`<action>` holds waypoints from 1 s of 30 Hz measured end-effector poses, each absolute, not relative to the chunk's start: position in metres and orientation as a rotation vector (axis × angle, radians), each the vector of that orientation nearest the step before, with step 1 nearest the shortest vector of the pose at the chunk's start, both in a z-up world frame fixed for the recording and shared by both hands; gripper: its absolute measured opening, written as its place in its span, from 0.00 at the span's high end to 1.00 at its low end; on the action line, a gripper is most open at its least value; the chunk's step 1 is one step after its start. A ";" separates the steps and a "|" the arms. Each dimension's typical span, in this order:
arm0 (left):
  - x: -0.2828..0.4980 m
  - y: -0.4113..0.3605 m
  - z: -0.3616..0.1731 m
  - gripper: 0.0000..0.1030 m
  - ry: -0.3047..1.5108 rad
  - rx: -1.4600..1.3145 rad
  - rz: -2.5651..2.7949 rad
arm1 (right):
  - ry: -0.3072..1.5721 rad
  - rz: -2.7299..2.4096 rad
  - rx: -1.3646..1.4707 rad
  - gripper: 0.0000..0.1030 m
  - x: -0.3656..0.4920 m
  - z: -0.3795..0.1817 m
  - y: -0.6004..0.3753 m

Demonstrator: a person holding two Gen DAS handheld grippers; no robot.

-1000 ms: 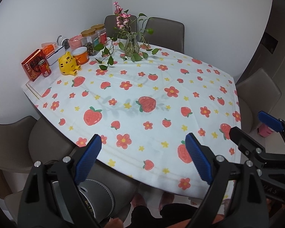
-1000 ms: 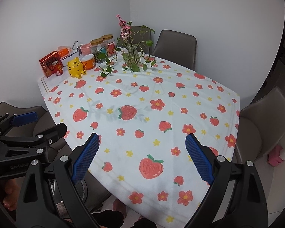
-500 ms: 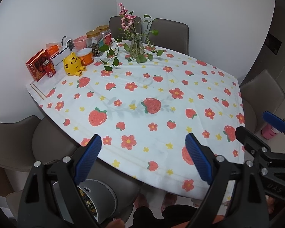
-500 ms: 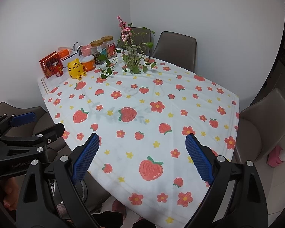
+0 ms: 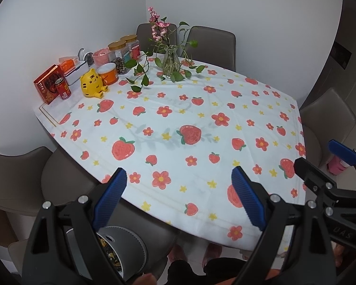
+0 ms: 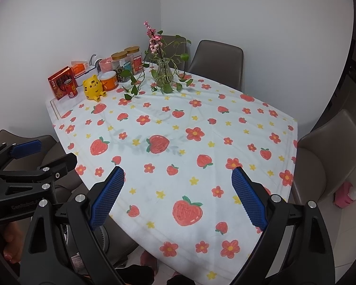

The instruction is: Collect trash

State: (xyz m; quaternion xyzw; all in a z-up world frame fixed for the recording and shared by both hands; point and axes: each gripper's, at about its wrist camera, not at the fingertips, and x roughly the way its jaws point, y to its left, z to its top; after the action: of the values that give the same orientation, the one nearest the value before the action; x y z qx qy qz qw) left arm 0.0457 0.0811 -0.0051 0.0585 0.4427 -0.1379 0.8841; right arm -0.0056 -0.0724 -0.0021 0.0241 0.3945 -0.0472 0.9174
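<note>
Left wrist view: left gripper (image 5: 179, 191) hangs above the near edge of the counter (image 5: 225, 99), jaws wide, nothing between them. Right gripper (image 6: 178, 191) likewise, jaws wide and empty, over the near edge; it also shows at the right border of the left view (image 5: 320, 163). Counter carries a white cloth printed with strawberries and flowers; its middle is bare cloth. Trash bin (image 5: 121, 249), grey and round, sits below the near-left corner of the counter, partly hidden behind the left gripper's frame, with mixed scraps visible inside. Far-left corner of counter: red box (image 5: 47, 86), red can (image 5: 63, 88) touching its front, yellow tiger figure (image 5: 91, 83), orange tub (image 5: 108, 73), two gold-lidded jars (image 5: 121, 55). Glass vase (image 5: 169, 60) with trailing green stems and pink blossoms stands near the far edge. Grey chairs (image 5: 211, 42) surround the counter.
</note>
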 end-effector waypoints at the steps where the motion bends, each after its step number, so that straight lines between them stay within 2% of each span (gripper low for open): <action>1: 0.046 0.081 -0.005 0.13 0.921 0.123 -0.285 | 0.811 -0.098 0.049 0.14 -0.006 -0.002 -0.072; 30: 0.052 0.079 0.003 0.13 0.911 0.127 -0.278 | 0.809 -0.097 0.047 0.14 -0.005 -0.002 -0.074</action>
State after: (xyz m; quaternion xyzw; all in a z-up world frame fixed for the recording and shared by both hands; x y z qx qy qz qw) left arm 0.0525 0.0794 0.0034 0.0613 0.4383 -0.1336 0.8867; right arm -0.0045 -0.0744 -0.0018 0.0229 0.3933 -0.0473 0.9179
